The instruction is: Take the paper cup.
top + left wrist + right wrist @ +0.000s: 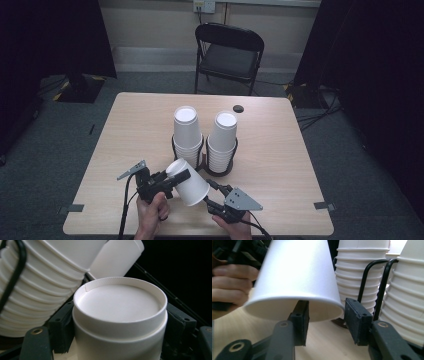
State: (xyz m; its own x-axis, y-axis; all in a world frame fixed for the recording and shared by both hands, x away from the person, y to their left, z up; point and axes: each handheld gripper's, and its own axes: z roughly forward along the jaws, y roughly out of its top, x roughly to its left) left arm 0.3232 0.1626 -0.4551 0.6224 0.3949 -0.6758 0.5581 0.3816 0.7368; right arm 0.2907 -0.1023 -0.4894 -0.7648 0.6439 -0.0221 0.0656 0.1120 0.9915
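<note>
A single white paper cup (192, 186) lies tilted over the near middle of the table, base toward the left. My left gripper (177, 176) is shut on its base end; in the left gripper view the cup's recessed base (120, 302) sits squeezed between both pads (60, 325). My right gripper (211, 193) meets the cup's wide mouth from the right. In the right gripper view the cup (294, 277) has its rim between the jaws of my right gripper (328, 320): one pad (300, 317) is under the mouth, the other stands outside, with a gap left.
Two stacks of upside-down white cups (186, 135) (222, 140) stand in a black wire holder (220, 172) just beyond the held cup. A small black disc (238, 108) lies at the wooden table's (280, 165) far side. A black folding chair (229, 52) stands behind.
</note>
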